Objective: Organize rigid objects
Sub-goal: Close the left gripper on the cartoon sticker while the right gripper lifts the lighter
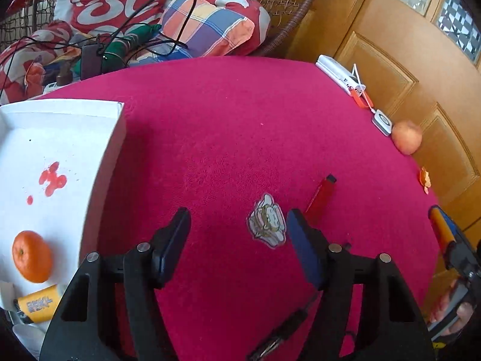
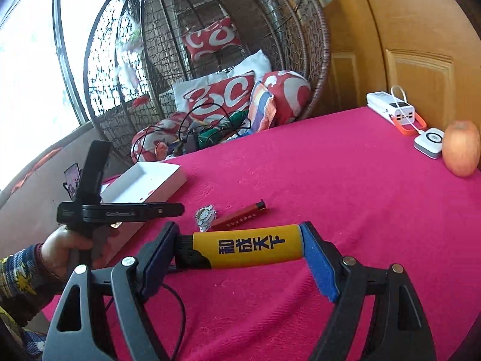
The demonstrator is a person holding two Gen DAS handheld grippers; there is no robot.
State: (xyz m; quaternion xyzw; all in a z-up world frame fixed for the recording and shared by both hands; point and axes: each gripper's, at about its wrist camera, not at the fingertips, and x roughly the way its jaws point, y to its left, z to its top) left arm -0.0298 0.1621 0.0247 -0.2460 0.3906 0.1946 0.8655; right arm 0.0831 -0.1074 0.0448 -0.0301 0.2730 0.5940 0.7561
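From the left wrist, the left gripper (image 1: 239, 240) hangs spread over the red cloth (image 1: 225, 126), pinching nothing; a flat sticker (image 1: 267, 221) lies just ahead between its fingers and a red lighter (image 1: 321, 197) just beyond the right finger. The white box (image 1: 60, 138) at left already holds a tangerine (image 1: 31, 255) and a yellow lighter (image 1: 40, 302). An apple (image 1: 406, 137) sits well apart at the table's far edge. From the right wrist, the right gripper (image 2: 240, 248) pinches another yellow lighter (image 2: 249, 248) end to end, above the cloth. It looks light, stiff and smooth, so it could slip or pivot; gripping across its body would likely be steadier. The box (image 2: 144, 185) lies to the left, with the left gripper (image 2: 120, 210) and a hand (image 2: 66, 246) in front of it, partly in the way.
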